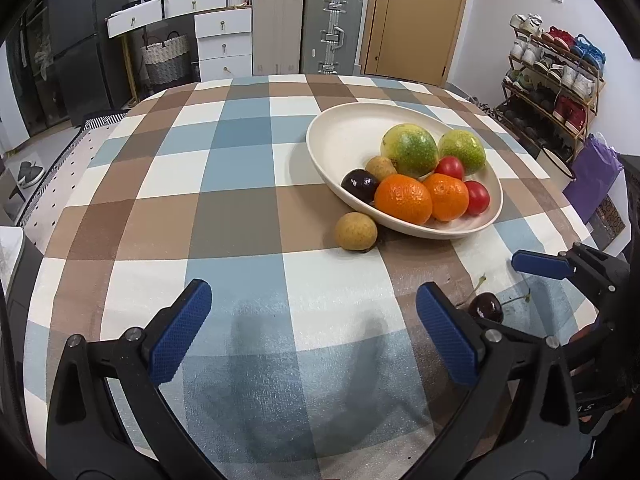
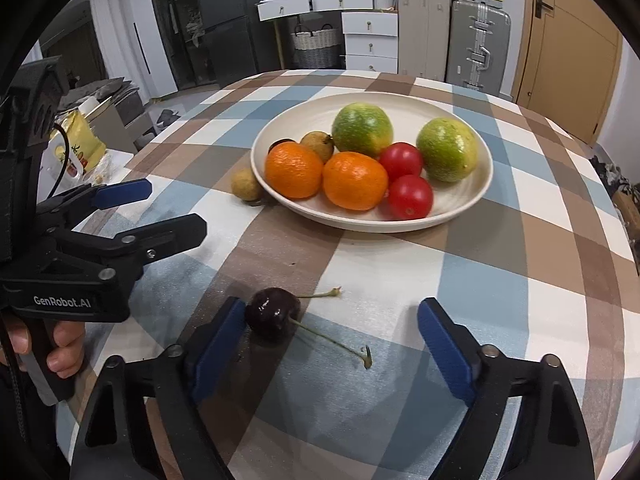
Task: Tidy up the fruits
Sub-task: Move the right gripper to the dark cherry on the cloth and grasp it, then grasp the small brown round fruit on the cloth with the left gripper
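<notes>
A dark cherry (image 2: 273, 312) with a long stem lies on the checked tablecloth between the fingers of my right gripper (image 2: 332, 344). It rests against the left pad, while the right pad stands well away from it, so the gripper is open. My left gripper (image 1: 314, 332) hangs open over bare cloth with nothing between its fingers. The cherry (image 1: 486, 308) shows just behind its right finger. A cream bowl (image 1: 344, 128) holds two green fruits, two oranges, two red tomatoes, a brown fruit and a dark one. One small brown fruit (image 1: 355, 231) sits on the cloth against the bowl's near-left rim.
The round table's edge curves off to the left and right. Behind it stand two suitcases (image 1: 308, 28), a white drawer unit (image 1: 222, 44) and a wooden door (image 1: 416, 16). A shoe rack (image 1: 556, 76) and a purple bag (image 1: 592, 176) are off the right side.
</notes>
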